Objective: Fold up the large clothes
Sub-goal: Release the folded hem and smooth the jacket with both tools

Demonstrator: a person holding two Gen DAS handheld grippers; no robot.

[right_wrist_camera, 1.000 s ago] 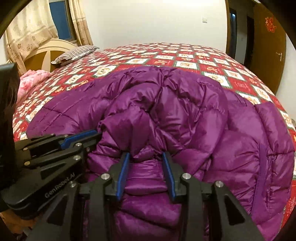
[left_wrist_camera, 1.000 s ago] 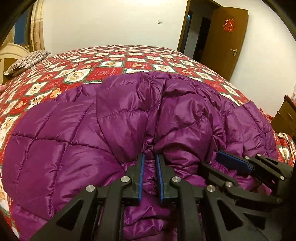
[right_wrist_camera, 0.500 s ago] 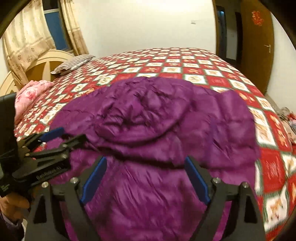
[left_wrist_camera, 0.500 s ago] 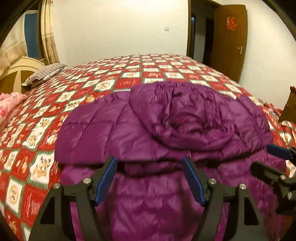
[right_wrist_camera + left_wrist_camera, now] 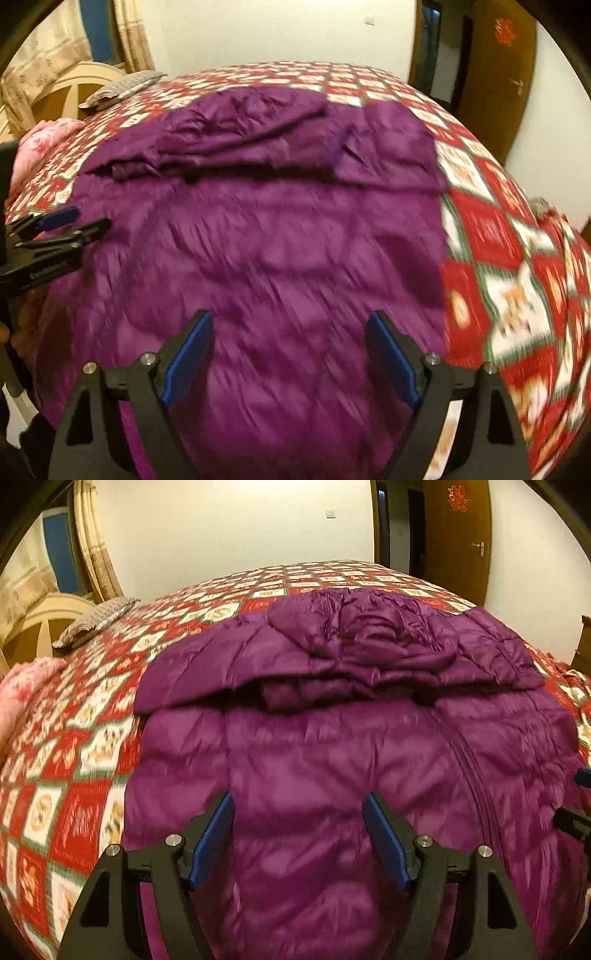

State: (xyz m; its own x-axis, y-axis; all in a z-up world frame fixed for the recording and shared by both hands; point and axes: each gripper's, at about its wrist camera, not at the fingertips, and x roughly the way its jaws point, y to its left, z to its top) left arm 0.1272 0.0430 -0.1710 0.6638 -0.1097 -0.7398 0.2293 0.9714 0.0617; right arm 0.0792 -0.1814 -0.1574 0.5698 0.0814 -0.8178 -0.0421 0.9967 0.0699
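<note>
Our purple down jacket lies spread across the near part of the bed, on the red-and-white patterned cover, and its hooded top part is now turned down over the body, leaving a thick rolled edge running across the garment. A second ago we had both claws bunched into that hood fabric right in front of us; since then we have let it drop, and the fold sits where we laid it, farther up the jacket from both cameras.

Our left claw has just been opening and now stands spread wide over the quilted lower body with nothing between its blue pads. Our right claw has done the same: spread, empty, poised above the jacket near its right edge, where the cover shows beside it. In the right view the left claw juts in from the left over the fabric, likewise holding nothing.

We judge the first fold finished and released, so the jacket is partly folded, not yet compact. The long lower body, with its zipper line running down it, is what we would take up next, though the near hem is hidden below our claws.

No containers are in sight. A striped pillow lies near the headboard, and something pink lies at the bed's left edge, both well apart from the jacket.
</note>
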